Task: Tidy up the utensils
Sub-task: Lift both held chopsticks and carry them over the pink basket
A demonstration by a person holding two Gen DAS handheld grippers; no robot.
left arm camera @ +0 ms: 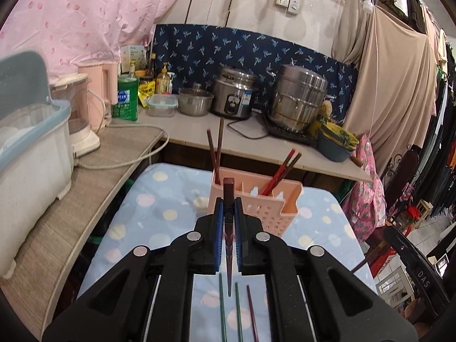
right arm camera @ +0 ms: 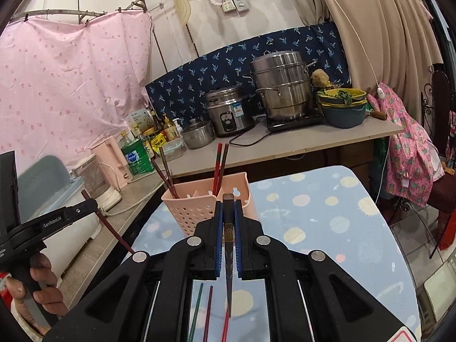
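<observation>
Tongs left (left arm camera: 228, 208) and right (right arm camera: 228, 208) each pinch one dark chopstick; aim tips slowly into the pink plastic holder (left arm camera: 273, 208).

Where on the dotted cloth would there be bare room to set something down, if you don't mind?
Free: the table cloth right of the pink caddy, out to its edge. Crowded: the strip near the grippers, where loose chopsticks lie, and the back counter with pots.

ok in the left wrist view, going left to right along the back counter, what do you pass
white dish bin → pink kettle → green bottle → clear lidded box → small steel pot → rice cooker → big steel steamer → stacked bowls
</observation>
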